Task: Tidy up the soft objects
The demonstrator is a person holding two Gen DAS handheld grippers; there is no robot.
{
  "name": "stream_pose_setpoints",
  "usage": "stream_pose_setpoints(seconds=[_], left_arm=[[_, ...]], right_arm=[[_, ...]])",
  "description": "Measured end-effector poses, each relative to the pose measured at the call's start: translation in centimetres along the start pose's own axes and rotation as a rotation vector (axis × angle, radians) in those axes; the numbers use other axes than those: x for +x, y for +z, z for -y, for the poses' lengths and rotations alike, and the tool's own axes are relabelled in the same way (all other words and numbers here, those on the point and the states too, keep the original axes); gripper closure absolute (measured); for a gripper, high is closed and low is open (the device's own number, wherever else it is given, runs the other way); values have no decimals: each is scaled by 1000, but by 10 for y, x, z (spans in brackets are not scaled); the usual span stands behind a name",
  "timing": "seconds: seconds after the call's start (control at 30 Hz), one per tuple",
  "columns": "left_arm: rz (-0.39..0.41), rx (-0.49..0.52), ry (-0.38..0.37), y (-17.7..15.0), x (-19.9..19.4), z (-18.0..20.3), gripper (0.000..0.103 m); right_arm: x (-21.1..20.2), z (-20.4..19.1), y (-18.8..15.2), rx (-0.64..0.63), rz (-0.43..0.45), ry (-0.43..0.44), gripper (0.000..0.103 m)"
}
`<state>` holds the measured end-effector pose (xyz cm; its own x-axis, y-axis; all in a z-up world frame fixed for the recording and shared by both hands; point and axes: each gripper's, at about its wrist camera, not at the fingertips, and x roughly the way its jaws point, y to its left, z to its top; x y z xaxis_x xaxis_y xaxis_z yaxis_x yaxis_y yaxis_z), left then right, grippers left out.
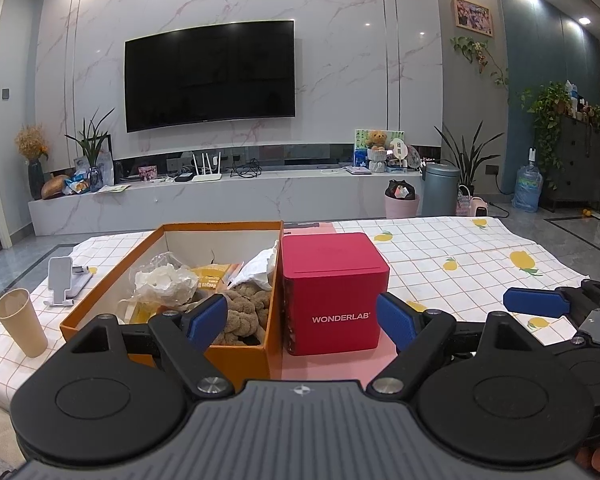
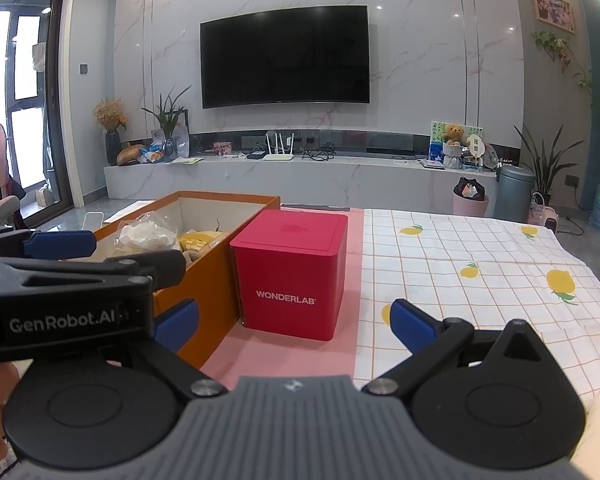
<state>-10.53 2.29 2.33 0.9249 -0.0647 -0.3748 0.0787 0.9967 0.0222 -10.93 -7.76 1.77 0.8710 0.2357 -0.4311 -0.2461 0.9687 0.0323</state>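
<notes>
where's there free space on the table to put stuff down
Most free: the lemon-print cloth right of the red box, bare to its far edge. A narrow pink strip in front of the red box is also free. Crowded: the orange box is nearly full, tight against the red box; a cup and phone stand sit to its left.

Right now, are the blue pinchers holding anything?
No, nothing is held. The left gripper and the right gripper are both open and empty, in front of the red box, not touching it.
</notes>
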Motion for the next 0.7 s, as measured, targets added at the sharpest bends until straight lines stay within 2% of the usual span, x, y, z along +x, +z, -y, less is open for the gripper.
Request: stream_pose_setpoints(seconds=[0.7], left_arm=[[-7, 4, 0, -2, 1, 0, 4]], right_arm=[[3, -1, -2, -5, -12, 1, 4]])
